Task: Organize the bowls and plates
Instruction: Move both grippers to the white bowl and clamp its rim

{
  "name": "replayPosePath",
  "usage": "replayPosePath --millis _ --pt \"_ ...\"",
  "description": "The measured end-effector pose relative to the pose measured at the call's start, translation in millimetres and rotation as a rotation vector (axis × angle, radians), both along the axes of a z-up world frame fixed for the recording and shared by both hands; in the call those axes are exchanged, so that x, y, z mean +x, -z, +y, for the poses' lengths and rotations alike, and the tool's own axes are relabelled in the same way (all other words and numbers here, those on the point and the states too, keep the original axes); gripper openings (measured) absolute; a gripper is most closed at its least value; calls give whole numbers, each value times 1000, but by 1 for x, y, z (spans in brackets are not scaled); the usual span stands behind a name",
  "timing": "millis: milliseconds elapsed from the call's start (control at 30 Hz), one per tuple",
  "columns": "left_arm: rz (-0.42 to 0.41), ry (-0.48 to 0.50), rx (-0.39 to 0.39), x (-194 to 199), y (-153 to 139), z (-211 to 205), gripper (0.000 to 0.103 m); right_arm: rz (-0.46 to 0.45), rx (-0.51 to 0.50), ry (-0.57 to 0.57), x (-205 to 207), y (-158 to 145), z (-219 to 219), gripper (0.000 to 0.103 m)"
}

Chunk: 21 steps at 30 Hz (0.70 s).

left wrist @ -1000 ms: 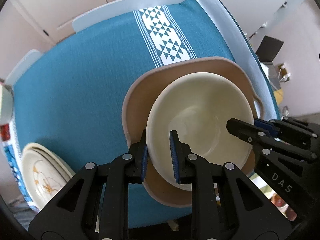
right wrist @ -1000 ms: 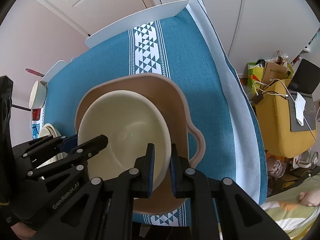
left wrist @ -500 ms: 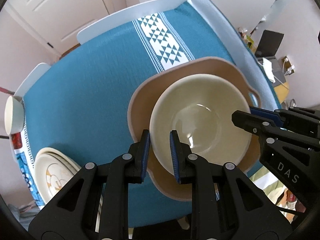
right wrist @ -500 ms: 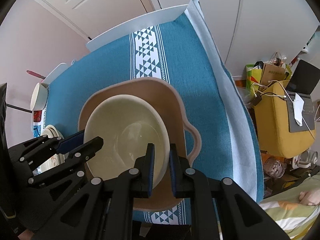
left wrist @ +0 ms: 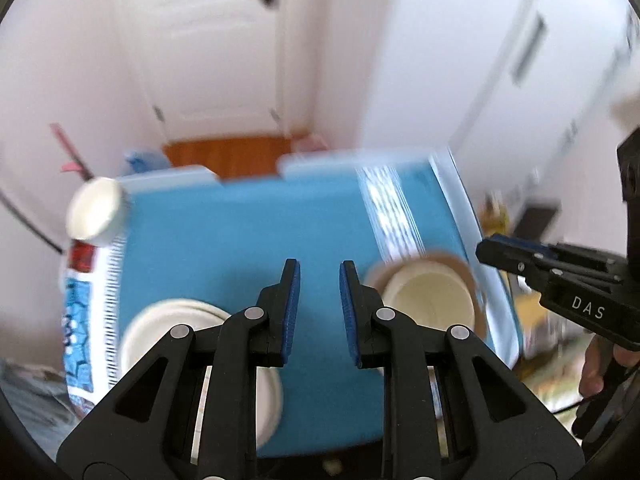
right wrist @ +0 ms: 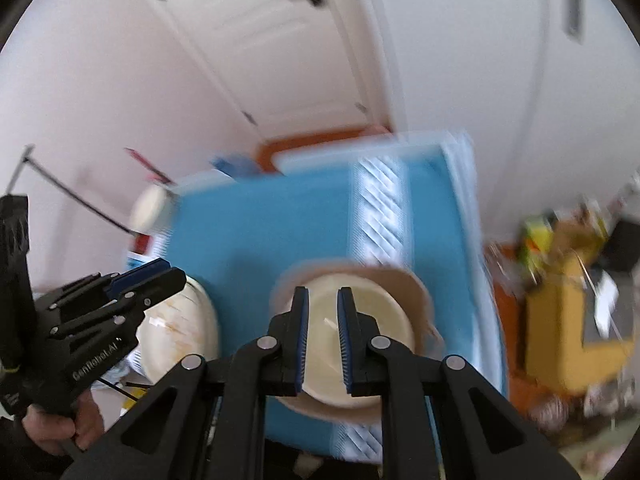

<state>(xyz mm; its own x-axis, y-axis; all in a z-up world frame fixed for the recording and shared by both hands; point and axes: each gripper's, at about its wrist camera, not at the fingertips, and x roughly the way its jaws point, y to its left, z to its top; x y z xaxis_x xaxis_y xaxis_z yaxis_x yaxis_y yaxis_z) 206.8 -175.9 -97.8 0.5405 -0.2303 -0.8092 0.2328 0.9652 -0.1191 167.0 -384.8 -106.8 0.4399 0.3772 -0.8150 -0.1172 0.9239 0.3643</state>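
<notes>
Right wrist view shows both tongs, left (right wrist: 160, 276) opening and right (right wrist: 322, 336) nearly closed, now empty and lifted clear of the cream ceramic bowl (right wrist: 356, 344) nested in the tan handled dish (right wrist: 412, 284) on the blue-clothed bench (right wrist: 260, 232), so that placement looks finished

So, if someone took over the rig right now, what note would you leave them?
Left gripper: jaws opening, nothing between them, above the cloth.
Right gripper: shut, empty, above the bowl.
Things: the bowl sits inside the tan dish near the cloth's right edge. The plates are stacked near the left. A small white bowl, blurred, is at the far left corner.
Done: bowl nested in dish.
Left: probably the small bowl, perhaps the plates.
</notes>
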Motion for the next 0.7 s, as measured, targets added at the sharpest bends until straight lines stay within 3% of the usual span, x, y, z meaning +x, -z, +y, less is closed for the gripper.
replayPosePath --millis 33,67,100,133,167,233,333,400,500,567,700 --pt "-25 -40 -10 -1 -7 13 34 -35 13 -27 5 -7 9 14" --pt "-40 -77 -14 -2 -12 25 49 -55 22 -45 8 -11 15 24" --pt "-55 -119 -14 -2 -16 38 87 -78 36 -69 13 -15 24 46" --pt "-80 -168 -11 -3 -21 51 103 -91 48 -95 22 -17 34 59" --pt "-123 -215 -11 -7 -26 65 103 -92 52 -106 27 -17 41 80" --pt "-155 -270 -2 -13 -30 85 103 -79 57 -138 42 -14 57 84" --pt "-117 -358 18 -8 -25 121 103 -69 109 -199 64 -9 83 86" --pt "-94 -416 -21 -4 -23 147 103 -90 153 -248 73 -11 103 100" --pt "-75 -490 -95 4 -16 184 103 -172 159 -327 85 -22 142 101" --pt "-65 -530 -137 10 -9 206 103 -198 97 -391 98 -28 168 101" --pt "-40 -609 -228 33 17 249 103 -183 42 -398 136 -28 207 101"
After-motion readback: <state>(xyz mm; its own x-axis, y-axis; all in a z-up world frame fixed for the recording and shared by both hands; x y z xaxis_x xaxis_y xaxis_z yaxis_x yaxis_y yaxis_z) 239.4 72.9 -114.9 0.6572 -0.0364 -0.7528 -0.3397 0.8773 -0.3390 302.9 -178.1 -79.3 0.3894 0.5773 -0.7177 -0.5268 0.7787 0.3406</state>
